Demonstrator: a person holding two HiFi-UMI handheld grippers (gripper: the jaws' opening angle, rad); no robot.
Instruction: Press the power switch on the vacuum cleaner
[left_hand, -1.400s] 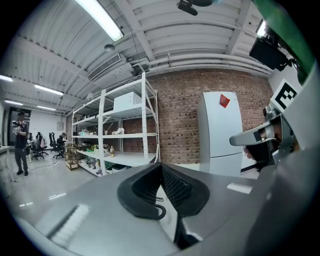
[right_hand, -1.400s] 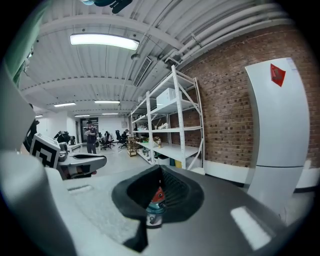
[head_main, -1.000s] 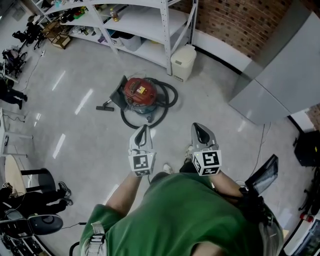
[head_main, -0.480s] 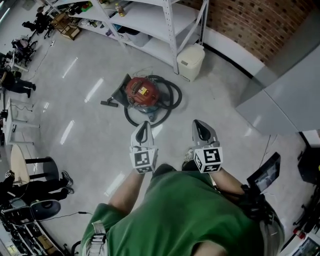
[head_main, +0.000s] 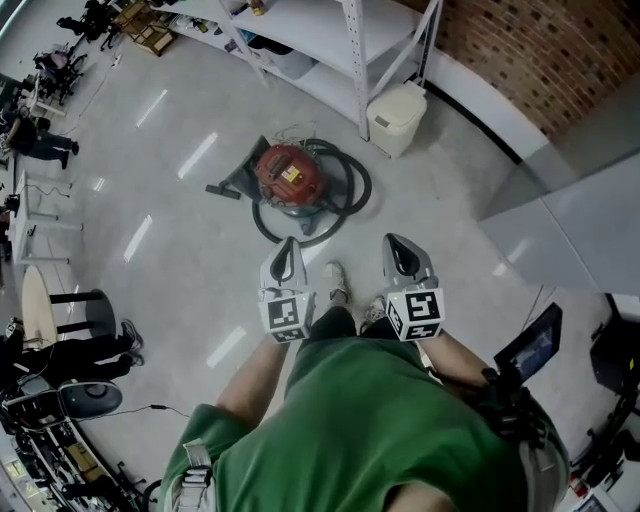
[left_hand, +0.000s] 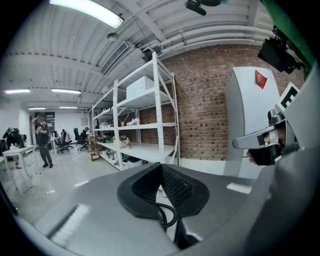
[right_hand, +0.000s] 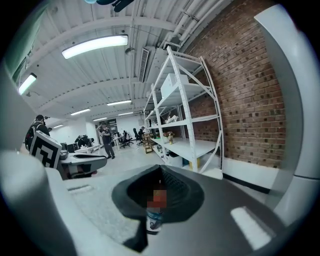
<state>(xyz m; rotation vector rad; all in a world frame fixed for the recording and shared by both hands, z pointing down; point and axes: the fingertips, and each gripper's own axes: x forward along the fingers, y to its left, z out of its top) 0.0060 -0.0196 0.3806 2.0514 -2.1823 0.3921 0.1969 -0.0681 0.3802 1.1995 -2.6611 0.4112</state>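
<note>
While left gripper (head_main: 289, 246) and right gripper (head_main: 393, 243) sit closed, the vacuum cleaner (head_main: 290, 175) lies ahead.

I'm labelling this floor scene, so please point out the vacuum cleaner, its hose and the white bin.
vacuum cleaner (head_main: 288, 172): head view, on its red top.
hose (head_main: 358, 188): head view, on the right side of the black loop.
white bin (head_main: 398, 105): head view, on its lid.

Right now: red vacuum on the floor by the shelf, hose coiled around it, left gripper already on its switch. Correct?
No. In the head view the left gripper hangs well short of the red vacuum, touching nothing. Floor, shelf and coiled hose are right.
</note>
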